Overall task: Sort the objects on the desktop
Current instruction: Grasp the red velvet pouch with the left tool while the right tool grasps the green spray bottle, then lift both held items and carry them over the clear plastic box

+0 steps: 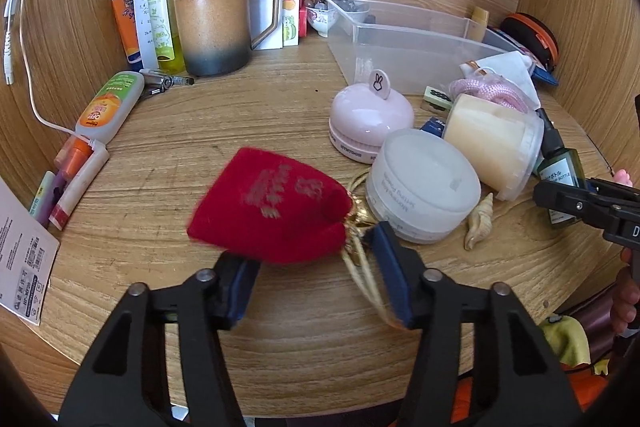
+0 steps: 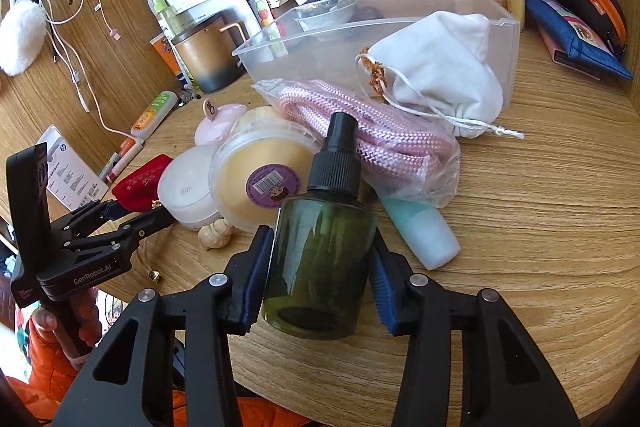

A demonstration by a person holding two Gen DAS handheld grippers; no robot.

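Through the left wrist view, my left gripper (image 1: 316, 267) has its fingers spread around the red pouch (image 1: 272, 211) on the near bench (image 1: 200, 131), not yet pinching. In the right wrist view, my right gripper (image 2: 320, 275) pinches the green spray bottle (image 2: 320, 247); I judge it goes next to the clear bin (image 2: 460, 3), apparently empty.

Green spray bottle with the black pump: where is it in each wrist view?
Left wrist view: green spray bottle at far right edge, gripped by the right tool.
Right wrist view: green spray bottle at bottom centre, between the tool's blue pads.
Shared landmark: cream lidded tub, lying just beside the bottle.
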